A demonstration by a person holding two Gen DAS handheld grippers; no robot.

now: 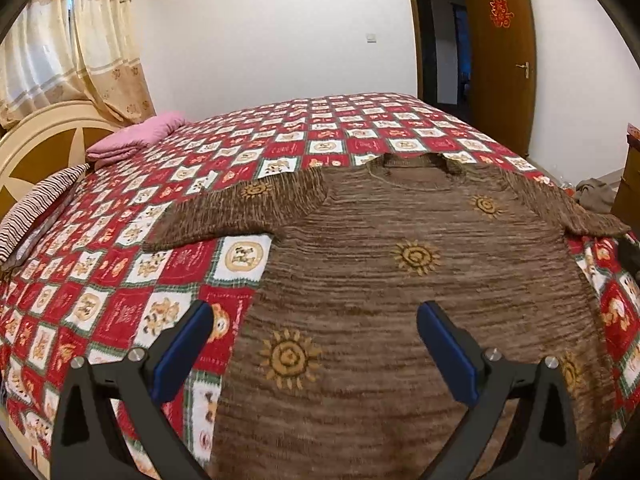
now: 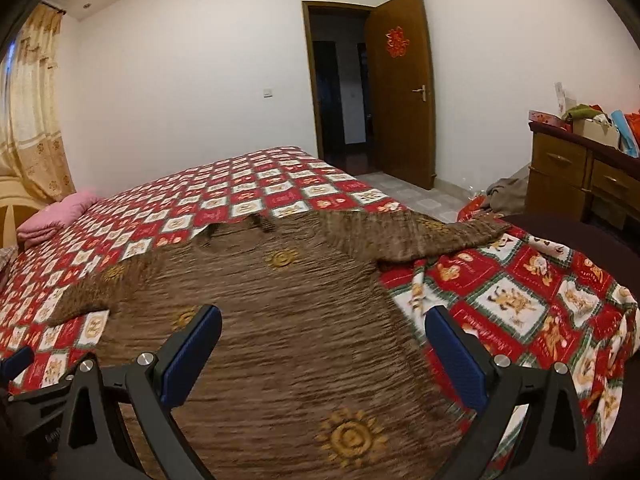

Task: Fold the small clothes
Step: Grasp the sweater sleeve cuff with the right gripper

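A brown knitted sweater with yellow sun motifs lies spread flat on the bed, collar at the far side, both sleeves stretched outward. It also shows in the right wrist view. My left gripper is open and empty, hovering over the sweater's lower left part near its left edge. My right gripper is open and empty, hovering over the sweater's lower right part near its right edge. The left gripper's blue fingertip shows at the far left of the right wrist view.
The bed has a red and white checked quilt. A folded pink blanket and a striped pillow lie near the headboard. A wooden dresser stands right of the bed. An open door is behind.
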